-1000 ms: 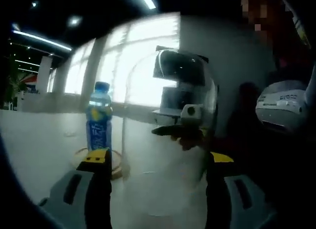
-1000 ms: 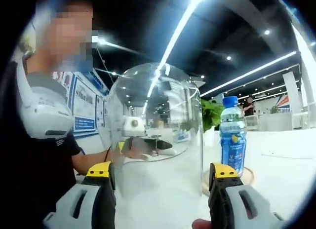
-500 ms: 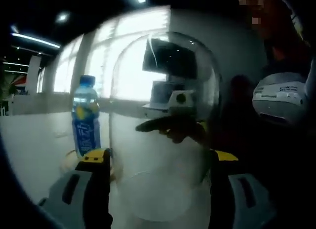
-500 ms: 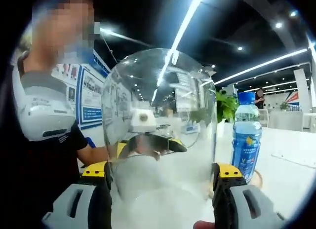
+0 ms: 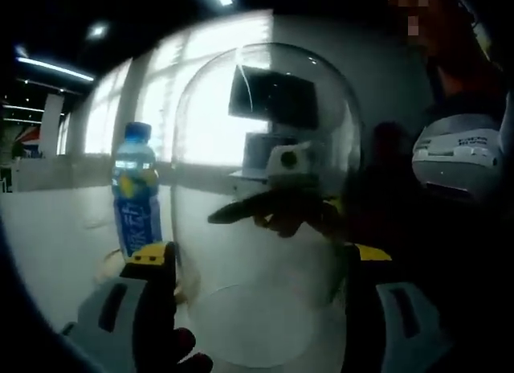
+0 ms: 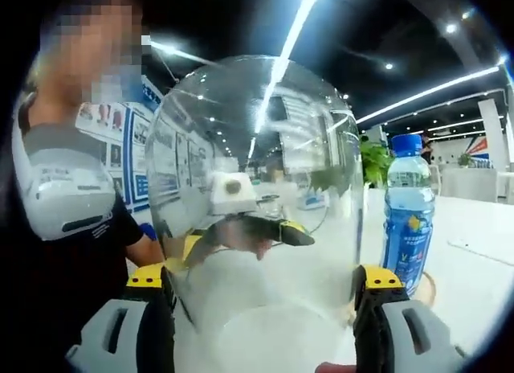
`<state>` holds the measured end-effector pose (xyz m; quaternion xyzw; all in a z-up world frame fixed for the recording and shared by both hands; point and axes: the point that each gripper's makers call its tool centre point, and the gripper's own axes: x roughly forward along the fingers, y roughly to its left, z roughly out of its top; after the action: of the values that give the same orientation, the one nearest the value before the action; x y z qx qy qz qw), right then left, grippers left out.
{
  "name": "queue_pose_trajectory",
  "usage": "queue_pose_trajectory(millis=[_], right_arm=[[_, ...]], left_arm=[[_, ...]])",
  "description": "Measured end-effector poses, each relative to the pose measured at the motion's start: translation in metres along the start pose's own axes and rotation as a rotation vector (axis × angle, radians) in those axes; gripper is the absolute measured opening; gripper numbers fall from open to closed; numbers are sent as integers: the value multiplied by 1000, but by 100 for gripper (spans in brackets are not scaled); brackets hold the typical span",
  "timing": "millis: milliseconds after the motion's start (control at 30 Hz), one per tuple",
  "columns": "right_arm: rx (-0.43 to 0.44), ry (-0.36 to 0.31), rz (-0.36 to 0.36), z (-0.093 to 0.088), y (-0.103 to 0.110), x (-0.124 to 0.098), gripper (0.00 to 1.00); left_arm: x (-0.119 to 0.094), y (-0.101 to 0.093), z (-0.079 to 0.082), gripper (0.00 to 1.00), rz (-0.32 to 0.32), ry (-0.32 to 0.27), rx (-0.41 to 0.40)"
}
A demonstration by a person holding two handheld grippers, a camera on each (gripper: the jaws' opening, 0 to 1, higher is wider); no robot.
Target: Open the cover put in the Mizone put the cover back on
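- Clearly, the clear dome cover (image 5: 265, 204) was seen between the two jaws of the left gripper (image 5: 257, 268), and it was gripped there, with the yellow-tipped jaws set wide against its two sides.
- From the other side, the same cover (image 6: 257, 204) was seen between the jaws of the right gripper (image 6: 265, 288), which was also set wide and pressed on the glass walls.
- Through the glass, the opposite gripper was seen in each view, so the cover was held from two sides at once.
- It was judged that the cover was already lifted off its place, because its open rim was seen low between the jaws, tilted toward the camera.
- The Mizone bottle (image 5: 135, 192) was found to the left of the left gripper's jaws, standing upright on the white table (image 5: 56, 236), apart from the cover.
- In the right gripper view the bottle (image 6: 408, 208) stood to the right of the jaws, on a round wooden base (image 6: 424, 288), close beside the cover.
- Whether the bottle touched the glass could not be told.
- As a judgement, the opening was done and the bottle seemed already placed on the base; putting the cover back over it was still left.
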<state>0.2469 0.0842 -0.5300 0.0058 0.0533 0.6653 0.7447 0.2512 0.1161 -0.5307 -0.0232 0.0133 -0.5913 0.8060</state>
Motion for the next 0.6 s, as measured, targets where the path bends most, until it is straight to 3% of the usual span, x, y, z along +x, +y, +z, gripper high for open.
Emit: queue_pose_trajectory(millis=[267, 433, 600], right_arm=[[-9, -3, 11, 0, -1, 1, 88], [-8, -73, 6, 1, 2, 1, 89], [-8, -97, 5, 3, 4, 1, 88]], left_arm=[[2, 0, 1, 74, -32, -36, -7], [0, 0, 1, 73, -30, -59, -6], [1, -2, 2, 72, -27, -57, -8]])
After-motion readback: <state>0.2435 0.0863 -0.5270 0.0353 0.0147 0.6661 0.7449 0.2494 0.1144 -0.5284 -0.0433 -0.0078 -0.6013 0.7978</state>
